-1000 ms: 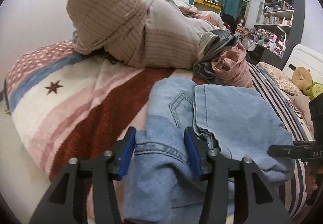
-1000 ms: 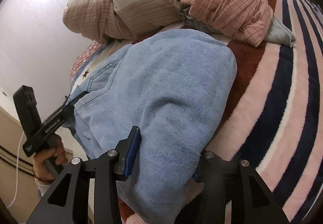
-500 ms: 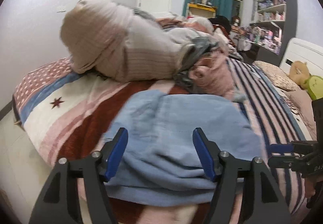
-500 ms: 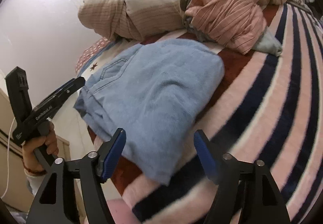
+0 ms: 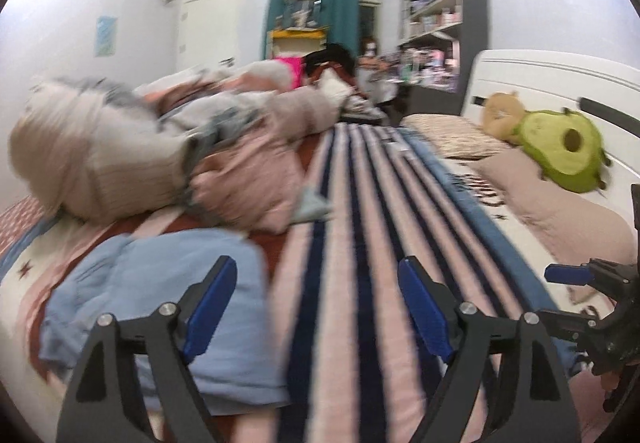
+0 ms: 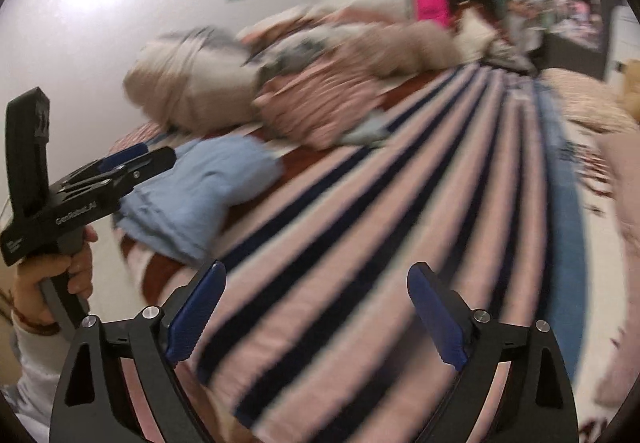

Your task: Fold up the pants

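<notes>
Lying folded into a compact bundle, the light blue pants (image 5: 156, 299) sit near the foot corner of the bed on the striped blanket (image 5: 360, 243), touching neither tool. Left tongs (image 5: 320, 307): blue pads spread wide, nothing between them; the left pad overlaps the pants in the left wrist view, though contact cannot be confirmed. Right tongs (image 6: 316, 315): pads likewise spread wide and empty, held over the stripes, well apart from the pants (image 6: 200, 195). The right wrist view shows the left tool gripped in a hand (image 6: 52, 283) beside the folded bundle. A heap of crumpled clothes (image 5: 168, 163) lies just behind the pants. Pillows and an avocado plush toy (image 5: 564, 151) rest at the headboard end. Both views are blurred; finer detail of the fold cannot be read
</notes>
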{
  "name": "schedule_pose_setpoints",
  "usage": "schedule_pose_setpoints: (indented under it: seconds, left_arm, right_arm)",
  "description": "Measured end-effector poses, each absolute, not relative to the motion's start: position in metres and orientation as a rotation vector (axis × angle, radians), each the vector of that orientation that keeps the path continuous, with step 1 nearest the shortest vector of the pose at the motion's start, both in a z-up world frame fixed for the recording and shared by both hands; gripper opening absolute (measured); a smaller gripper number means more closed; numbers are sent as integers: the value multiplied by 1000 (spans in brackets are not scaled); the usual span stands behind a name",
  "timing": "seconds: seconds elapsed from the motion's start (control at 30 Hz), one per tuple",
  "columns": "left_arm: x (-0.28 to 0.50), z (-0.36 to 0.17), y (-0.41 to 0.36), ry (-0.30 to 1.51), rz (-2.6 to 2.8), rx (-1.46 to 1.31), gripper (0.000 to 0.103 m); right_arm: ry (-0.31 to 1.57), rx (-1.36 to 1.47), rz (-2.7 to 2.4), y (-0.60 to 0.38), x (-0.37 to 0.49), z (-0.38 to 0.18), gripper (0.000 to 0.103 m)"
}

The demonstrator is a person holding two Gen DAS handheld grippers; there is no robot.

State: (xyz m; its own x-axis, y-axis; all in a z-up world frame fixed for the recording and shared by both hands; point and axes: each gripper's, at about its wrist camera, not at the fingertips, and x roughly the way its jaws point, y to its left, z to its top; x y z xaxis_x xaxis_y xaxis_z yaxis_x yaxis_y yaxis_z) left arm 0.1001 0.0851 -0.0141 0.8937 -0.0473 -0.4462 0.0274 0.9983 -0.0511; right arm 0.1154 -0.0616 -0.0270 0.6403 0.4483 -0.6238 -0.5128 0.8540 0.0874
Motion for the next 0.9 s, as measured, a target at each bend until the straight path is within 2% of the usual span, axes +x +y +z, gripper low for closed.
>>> schedule_pose_setpoints:
  seconds: [0.07,0.13,0.4,0.9]
  left_arm:
    - [102,-11,58,437,-80,-28,89]
    - [103,-10,43,416,-107,-17,92]
    - [109,-25,17,347,-129,1,94]
    - [95,-28,24,324,-147,-13,94]
  right_arm:
    - [646,-107,477,-90,106,-24,93]
    - [592,-120,407,-114,96,-21,102]
    - [377,-41,260,-162,65,-8,102]
    - [341,-143,225,-141,58,-12,102]
